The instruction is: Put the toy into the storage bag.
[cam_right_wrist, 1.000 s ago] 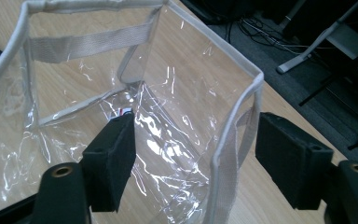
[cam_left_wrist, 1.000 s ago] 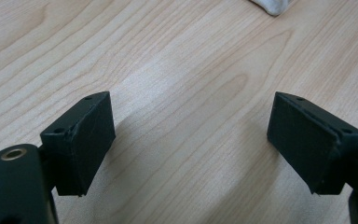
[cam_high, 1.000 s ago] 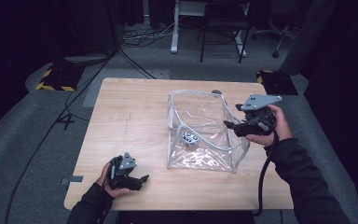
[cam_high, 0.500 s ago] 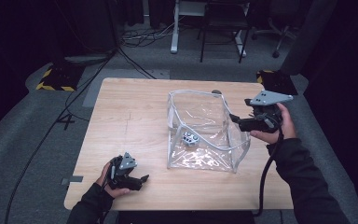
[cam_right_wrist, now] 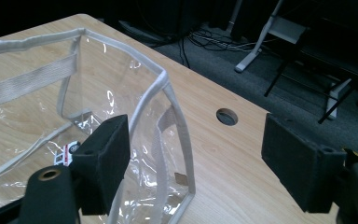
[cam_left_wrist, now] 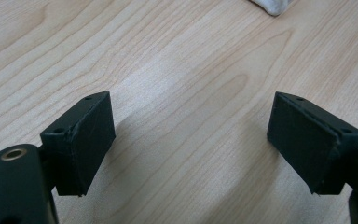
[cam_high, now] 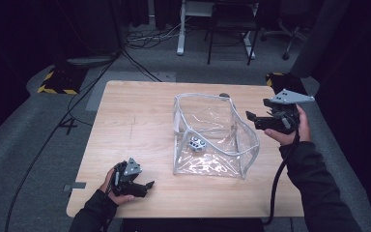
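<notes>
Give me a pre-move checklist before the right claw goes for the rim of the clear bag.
1. Right claw open: ok, jaws wide apart.
2. Right claw empty: ok, nothing between its jaws.
3. Clear bag standing open-topped on the table: ok.
4. Rim in front of the right claw: ok, in the right gripper view.
5. Small toy resting on the bag floor: ok.
6. Left claw apart from the bag: ok, open at the near edge.
</notes>
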`<state>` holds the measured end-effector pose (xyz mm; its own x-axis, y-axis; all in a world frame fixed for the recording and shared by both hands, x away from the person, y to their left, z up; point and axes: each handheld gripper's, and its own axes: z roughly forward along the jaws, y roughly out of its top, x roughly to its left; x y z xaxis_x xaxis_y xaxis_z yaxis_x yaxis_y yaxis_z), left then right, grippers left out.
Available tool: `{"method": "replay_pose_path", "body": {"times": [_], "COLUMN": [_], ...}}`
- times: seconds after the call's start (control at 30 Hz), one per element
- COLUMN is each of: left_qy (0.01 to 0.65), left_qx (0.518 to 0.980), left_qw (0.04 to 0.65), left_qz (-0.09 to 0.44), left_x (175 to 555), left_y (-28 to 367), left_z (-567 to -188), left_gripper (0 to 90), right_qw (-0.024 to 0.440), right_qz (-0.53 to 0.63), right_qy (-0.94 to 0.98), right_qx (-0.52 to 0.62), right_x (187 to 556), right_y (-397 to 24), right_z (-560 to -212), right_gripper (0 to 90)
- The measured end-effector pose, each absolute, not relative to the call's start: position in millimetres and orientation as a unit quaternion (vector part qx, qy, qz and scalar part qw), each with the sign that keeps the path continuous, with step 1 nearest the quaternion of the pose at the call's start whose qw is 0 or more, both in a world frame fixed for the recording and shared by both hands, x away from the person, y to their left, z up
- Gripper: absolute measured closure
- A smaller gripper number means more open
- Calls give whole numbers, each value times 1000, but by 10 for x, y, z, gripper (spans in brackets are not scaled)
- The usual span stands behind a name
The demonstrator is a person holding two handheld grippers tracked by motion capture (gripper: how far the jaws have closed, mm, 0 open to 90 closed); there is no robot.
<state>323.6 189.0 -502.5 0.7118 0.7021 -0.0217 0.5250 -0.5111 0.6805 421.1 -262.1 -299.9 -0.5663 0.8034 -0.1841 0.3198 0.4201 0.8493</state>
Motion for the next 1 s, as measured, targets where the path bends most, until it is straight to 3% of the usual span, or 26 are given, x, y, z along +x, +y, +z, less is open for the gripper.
{"method": "replay_pose_path", "body": {"times": [1.0], "left_qy": [356], "left_qx": [860], "left_qw": [342], "left_qz": [131], "left_x": [3238], "left_y": [1891], "left_z": [-5025], "left_gripper": [153], "right_qw": [296], "right_qz": [388], "right_qy": [788], "right_qx": [377], "right_x": [4245], "right_y": [-2822], "right_z": [-3198], "right_gripper": [241]}}
